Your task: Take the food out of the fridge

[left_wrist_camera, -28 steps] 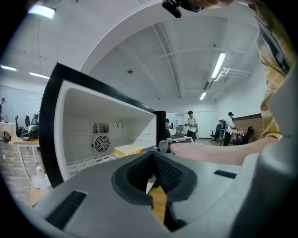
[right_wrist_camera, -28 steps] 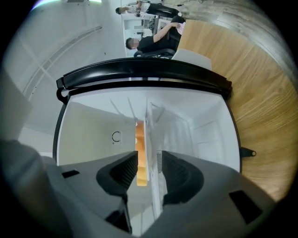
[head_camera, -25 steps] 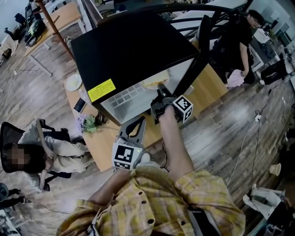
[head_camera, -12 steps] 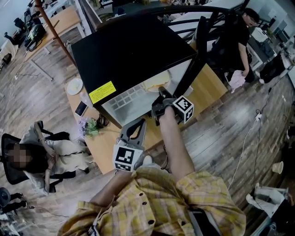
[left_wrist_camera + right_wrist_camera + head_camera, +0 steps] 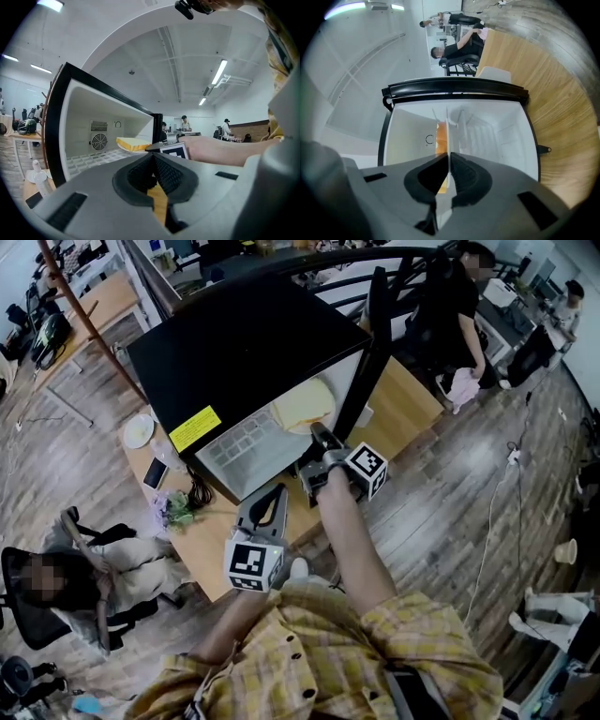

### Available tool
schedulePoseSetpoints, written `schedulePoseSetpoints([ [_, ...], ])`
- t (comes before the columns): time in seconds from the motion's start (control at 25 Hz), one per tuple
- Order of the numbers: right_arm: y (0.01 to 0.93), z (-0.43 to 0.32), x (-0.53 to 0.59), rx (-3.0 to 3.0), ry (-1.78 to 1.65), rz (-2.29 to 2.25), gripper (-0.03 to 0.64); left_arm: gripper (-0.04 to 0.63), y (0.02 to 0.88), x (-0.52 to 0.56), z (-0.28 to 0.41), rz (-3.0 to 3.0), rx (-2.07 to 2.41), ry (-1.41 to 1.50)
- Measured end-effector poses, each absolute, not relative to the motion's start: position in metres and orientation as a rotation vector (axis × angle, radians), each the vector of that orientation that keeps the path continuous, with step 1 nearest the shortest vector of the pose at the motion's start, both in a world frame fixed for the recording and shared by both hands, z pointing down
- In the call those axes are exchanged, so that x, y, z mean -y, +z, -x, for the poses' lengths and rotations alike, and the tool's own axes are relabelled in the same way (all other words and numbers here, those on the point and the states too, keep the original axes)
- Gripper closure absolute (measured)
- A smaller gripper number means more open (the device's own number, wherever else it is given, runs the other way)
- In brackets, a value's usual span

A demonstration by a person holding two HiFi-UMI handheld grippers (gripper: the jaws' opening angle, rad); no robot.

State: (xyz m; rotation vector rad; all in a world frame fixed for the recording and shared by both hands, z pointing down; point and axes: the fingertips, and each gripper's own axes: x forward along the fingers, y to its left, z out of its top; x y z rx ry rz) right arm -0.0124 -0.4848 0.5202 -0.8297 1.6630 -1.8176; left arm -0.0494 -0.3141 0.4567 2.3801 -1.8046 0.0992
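Right gripper (image 5: 449,157) jaws pinching plate (image 5: 448,133), bread (image 5: 302,405) aboard, fridge (image 5: 234,343) open

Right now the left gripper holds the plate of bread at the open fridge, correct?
No: the right gripper holds the plate of bread at the open fridge. The right gripper view shows its jaws shut on the plate's rim.
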Motion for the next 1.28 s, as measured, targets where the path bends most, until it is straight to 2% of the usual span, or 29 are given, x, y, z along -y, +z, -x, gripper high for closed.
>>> schedulePoseSetpoints([
  [1.28,0.483,-0.014,0.307,-1.654,-1.693,0.859,0.595,0.588,0.417,0.253,0.058,-2.499,1.779,-0.043],
])
